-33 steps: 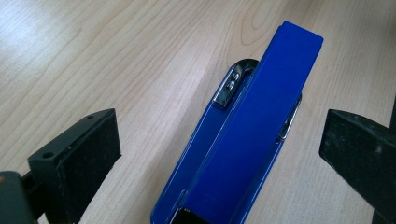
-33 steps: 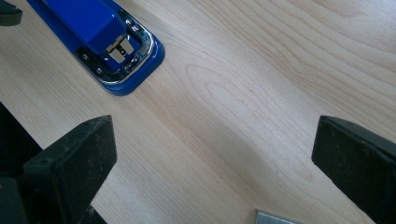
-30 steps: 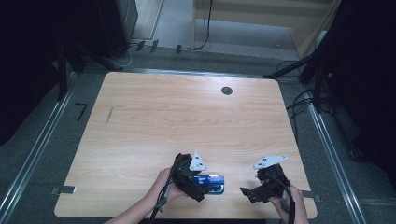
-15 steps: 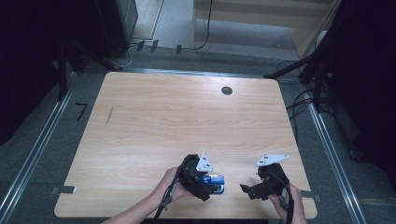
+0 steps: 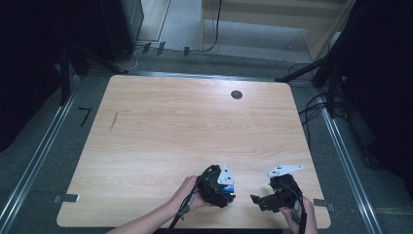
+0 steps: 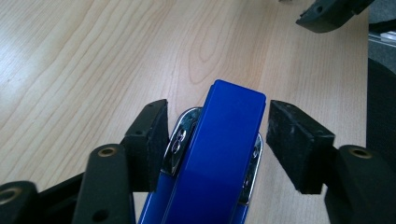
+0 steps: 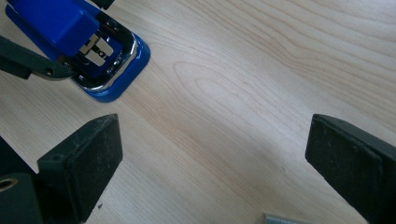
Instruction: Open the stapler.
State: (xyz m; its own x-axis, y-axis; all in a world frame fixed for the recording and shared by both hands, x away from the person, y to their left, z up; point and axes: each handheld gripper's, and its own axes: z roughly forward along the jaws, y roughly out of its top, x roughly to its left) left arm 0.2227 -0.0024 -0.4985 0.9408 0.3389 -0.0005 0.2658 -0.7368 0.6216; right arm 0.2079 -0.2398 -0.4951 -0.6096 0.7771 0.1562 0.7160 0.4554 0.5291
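Note:
A blue stapler (image 6: 224,154) with chrome sides lies flat on the wooden table (image 5: 195,126), close to the front edge. My left gripper (image 5: 228,192) reaches over it from the left. In the left gripper view the left gripper (image 6: 217,135) has a black pad on each side of the stapler's front end. Its jaws have just been closing, and thin gaps still show at both pads. My right gripper (image 5: 260,202) hovers just right of the stapler (image 5: 230,188), its jaws wide apart over bare wood. The right gripper (image 7: 215,154) view has the stapler (image 7: 70,28) at the upper left.
A small black round hole (image 5: 236,94) sits in the table's far half. A dark streak (image 5: 113,121) marks the wood at the left. A thin grey strip (image 7: 280,218) pokes in at the bottom of the right gripper view. Cables and dark equipment surround the table.
My left gripper has slid to the right over the stapler, covering most of it, and its jaws have narrowed around it. The right gripper has barely moved.

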